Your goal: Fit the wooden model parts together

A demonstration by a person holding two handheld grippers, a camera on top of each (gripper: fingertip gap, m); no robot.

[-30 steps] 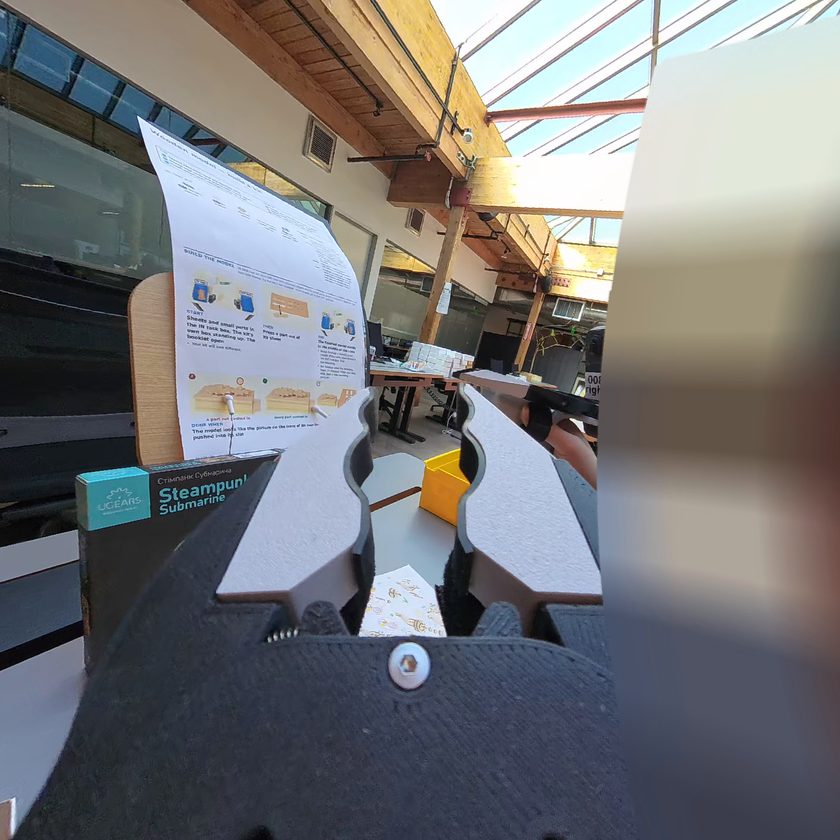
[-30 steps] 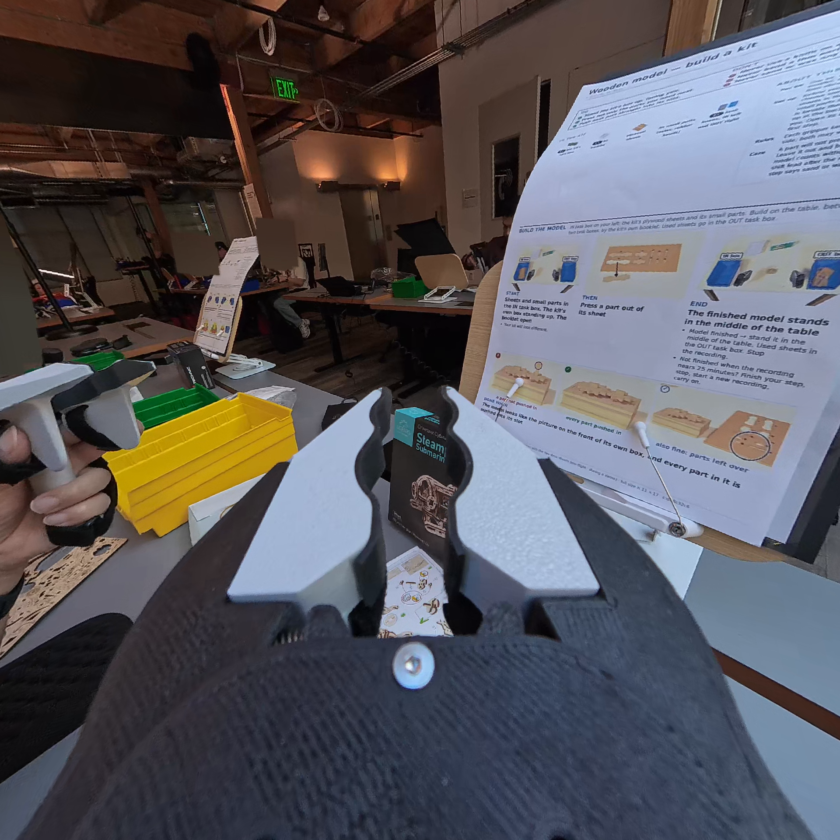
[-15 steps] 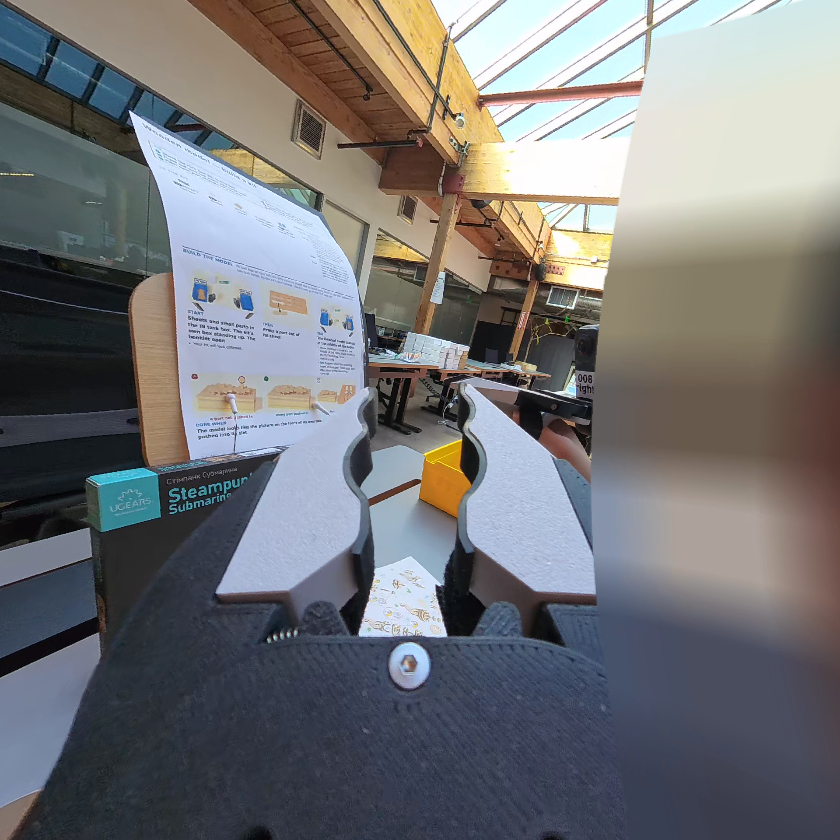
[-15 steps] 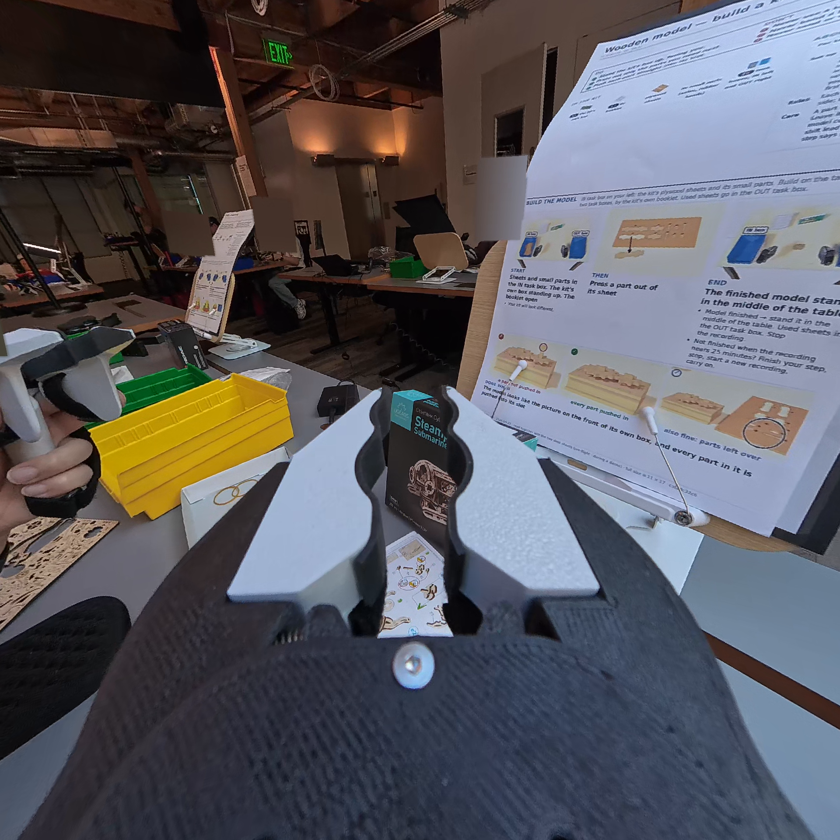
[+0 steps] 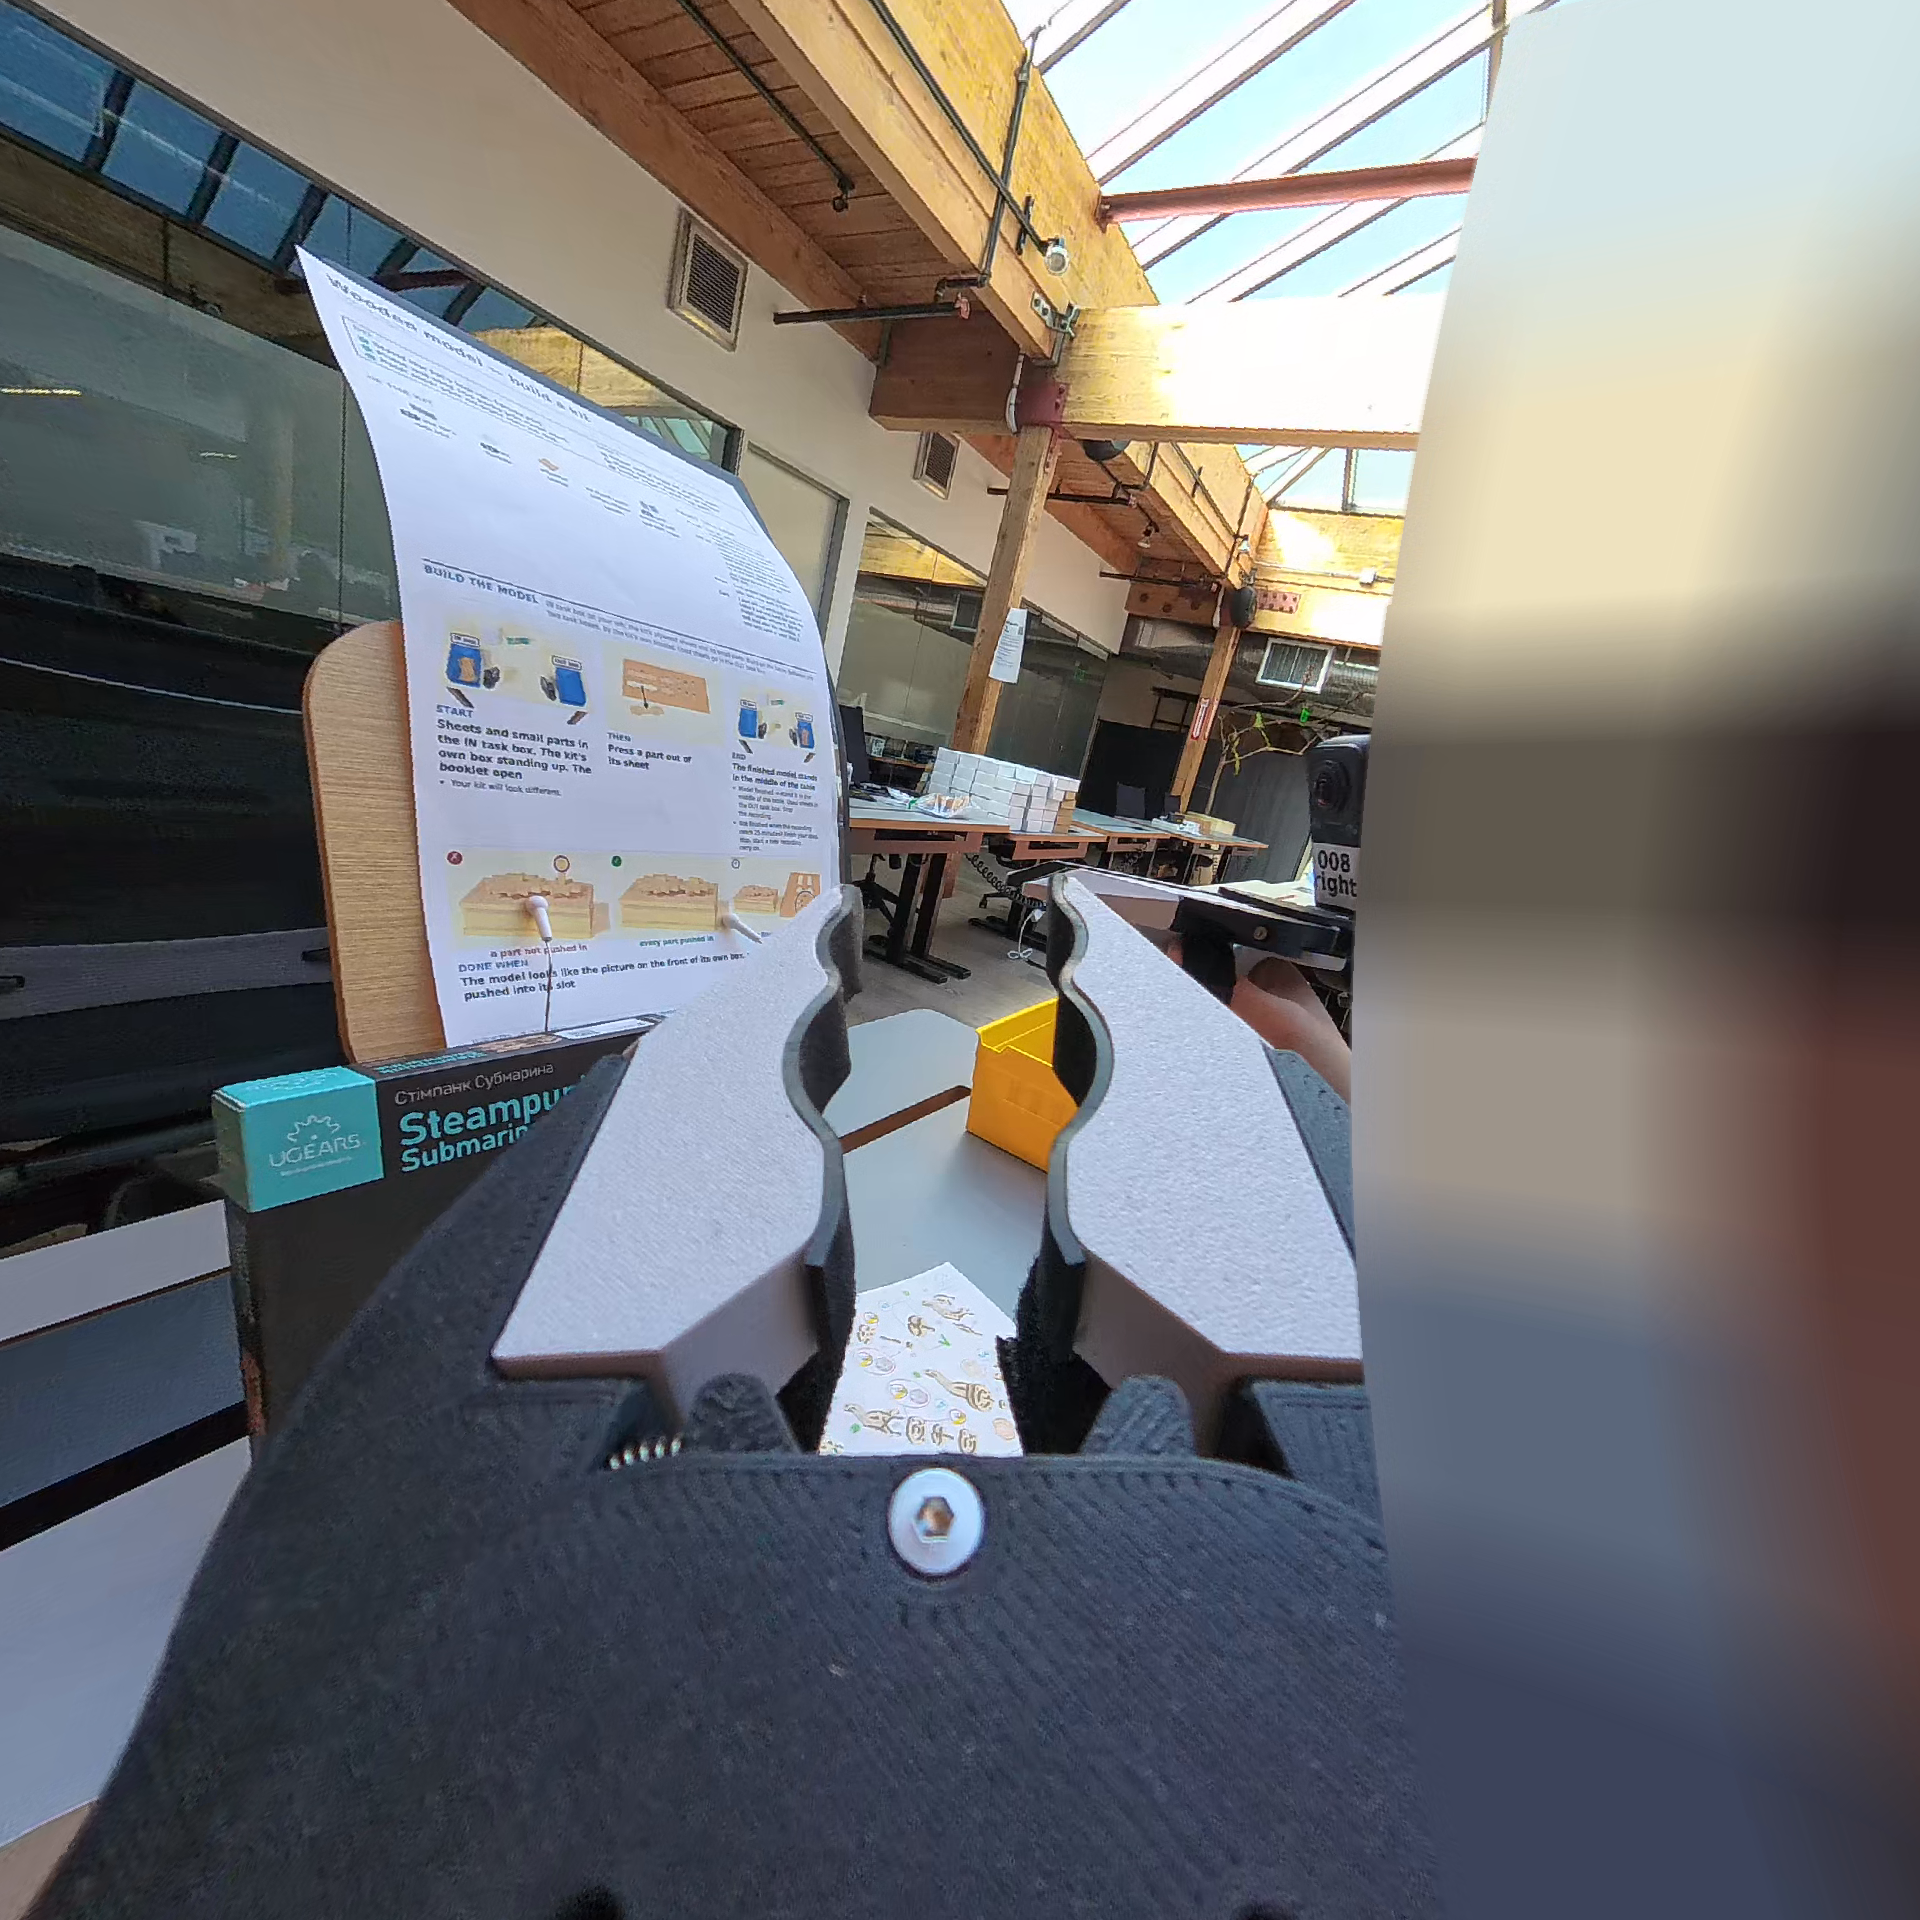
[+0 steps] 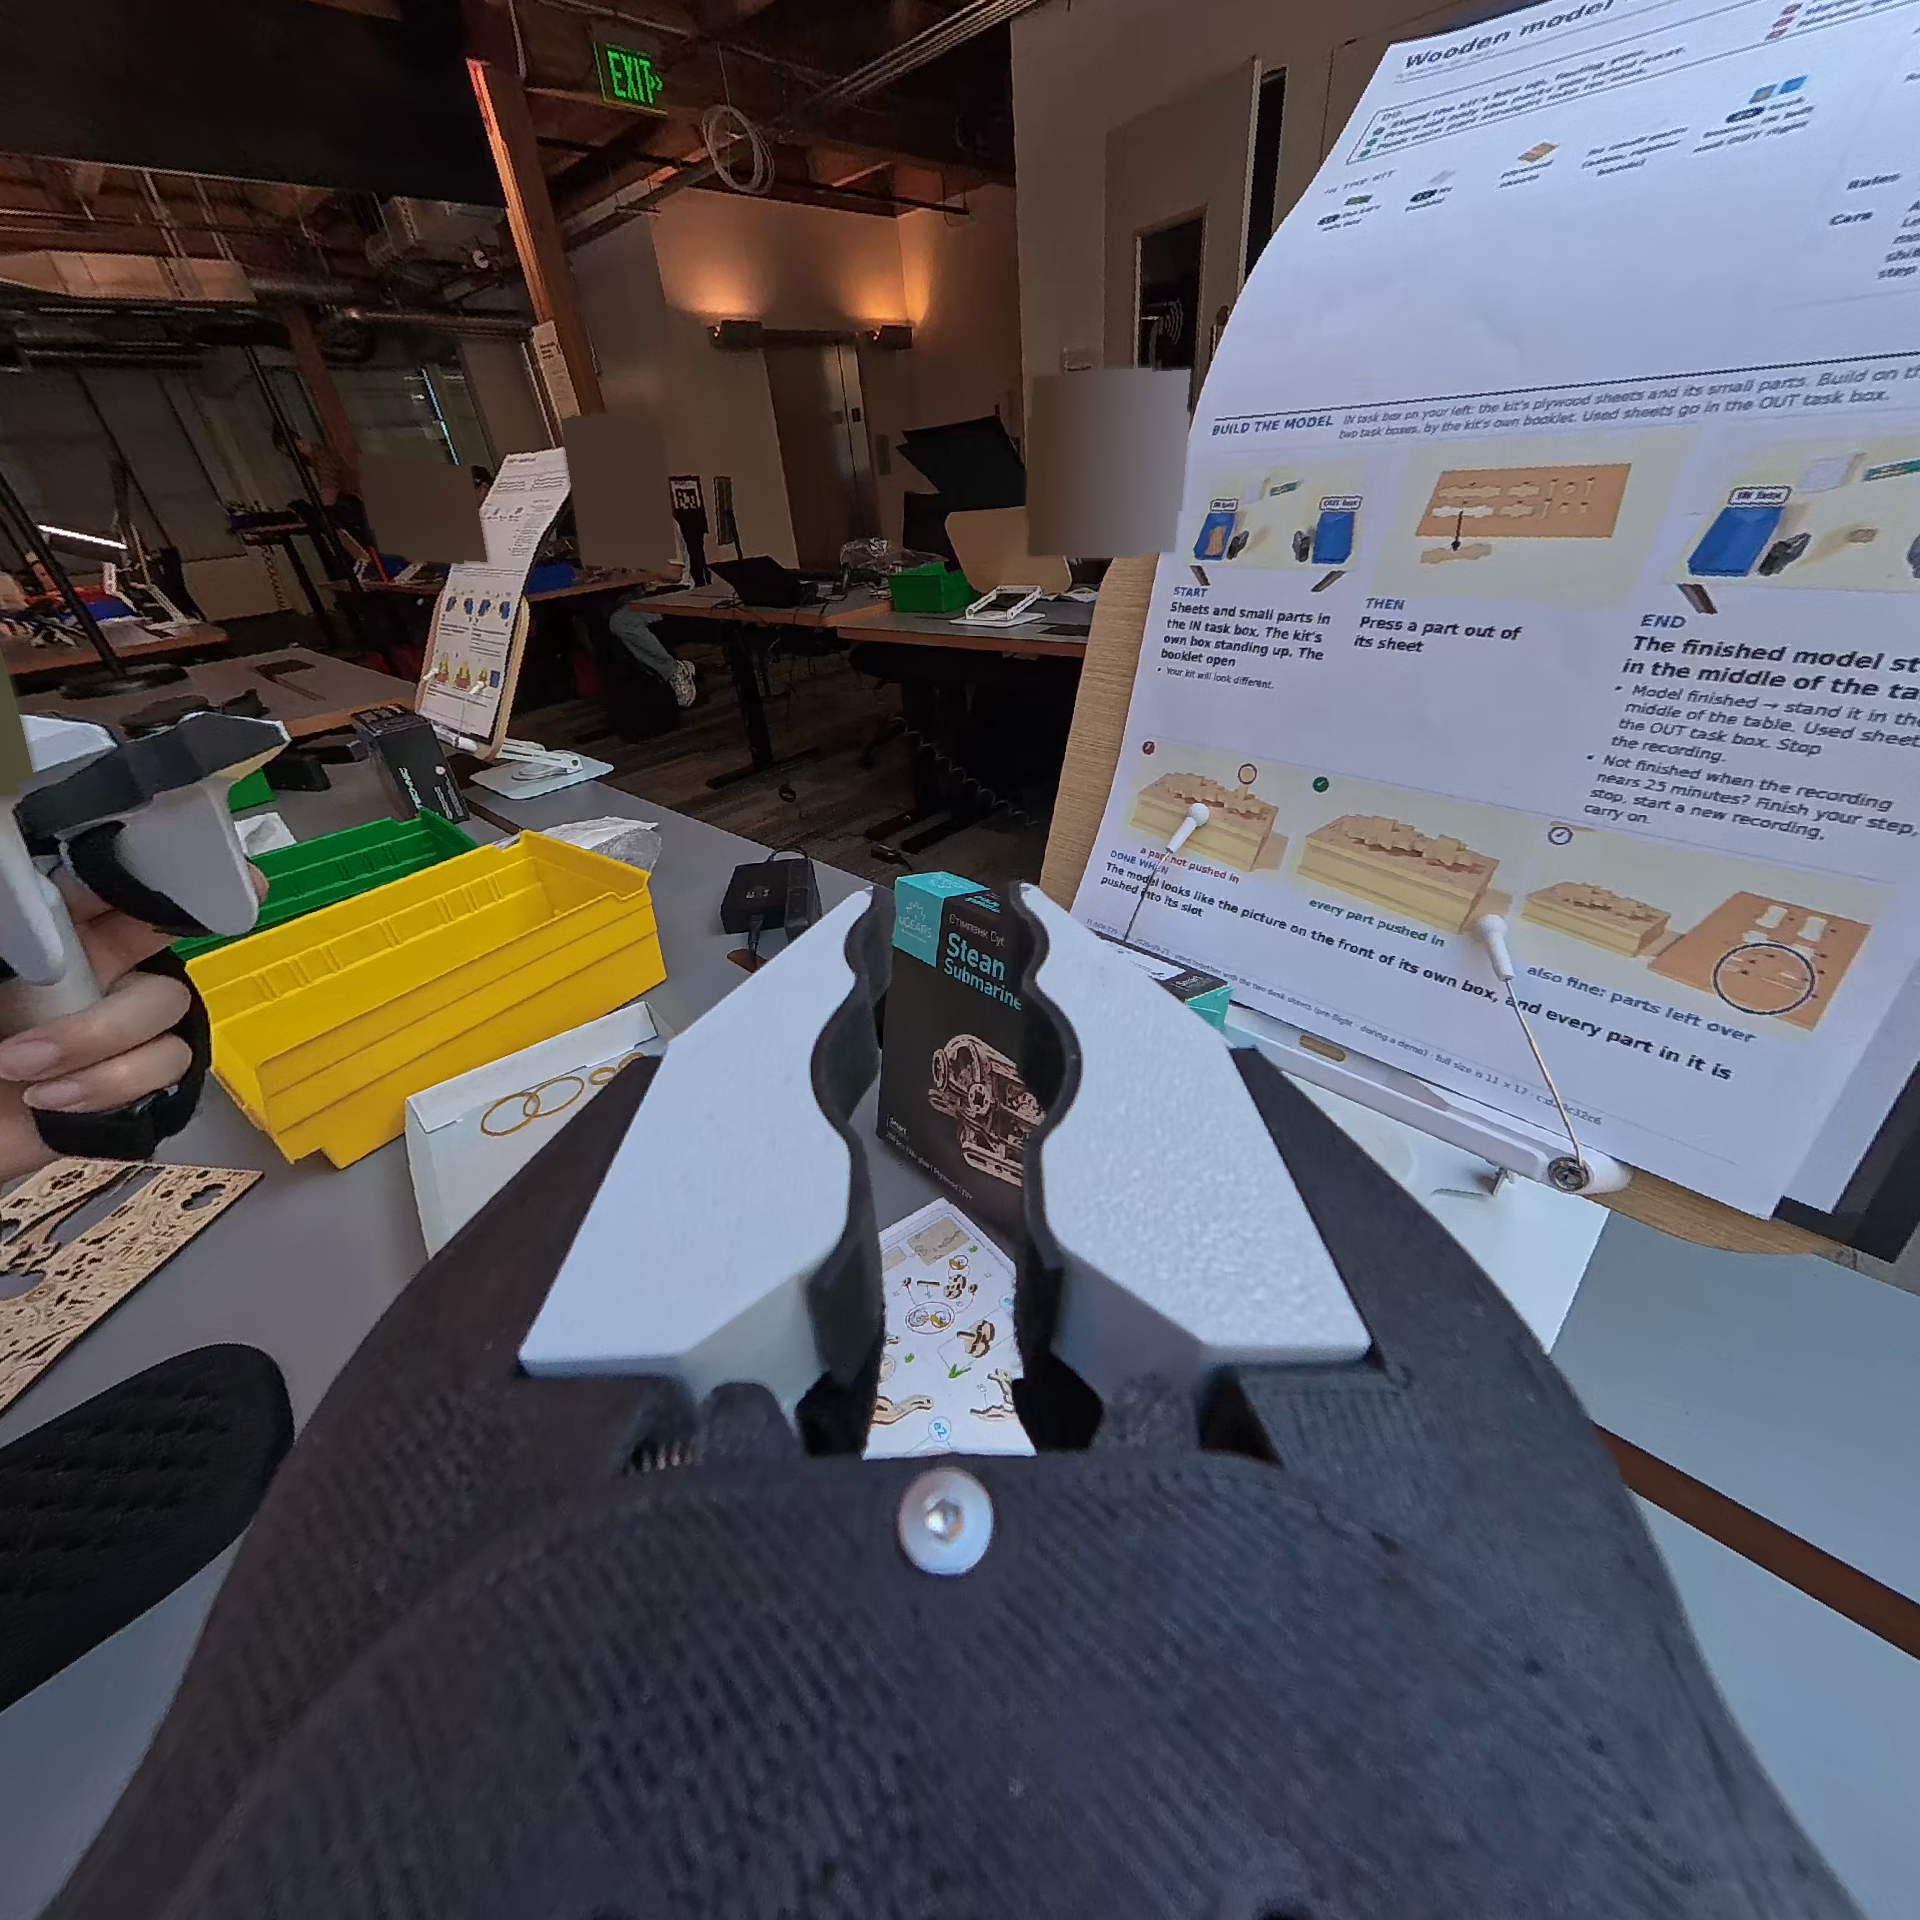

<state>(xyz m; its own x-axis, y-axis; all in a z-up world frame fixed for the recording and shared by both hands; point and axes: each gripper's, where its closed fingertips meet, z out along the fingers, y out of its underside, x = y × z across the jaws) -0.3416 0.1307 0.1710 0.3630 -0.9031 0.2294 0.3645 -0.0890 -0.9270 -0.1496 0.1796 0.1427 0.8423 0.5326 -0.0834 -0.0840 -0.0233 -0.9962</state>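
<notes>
Drifting closer to the kit box (image 6: 961, 1060); both hand-held grippers, left (image 5: 945, 925) and right (image 6: 940, 904), hanging apart, empty; plywood sheet (image 6: 94, 1236) awaiting pickup.

1. A large open-plan workshop or maker-style office is showing here: rows of work desks (image 6: 914, 623) are stretching back across the hall behind the grey table (image 6: 343, 1226)
2. Exposed timber beams (image 5: 1226, 364) and a glass skylight roof (image 5: 1247, 94) are spanning overhead above that table
3. A green exit sign (image 6: 629, 75) is glowing high above it, among bare pipes and cables
4. Yellow (image 6: 436, 987) and green (image 6: 332, 862) parts bins are sitting on the table's left side, as a shop bench would carry
5. An instruction sheet (image 6: 1538, 644) is standing on a wooden stand at the table's far edge; another such sheet (image 6: 488, 623) is standing on a desk beyond it
</notes>
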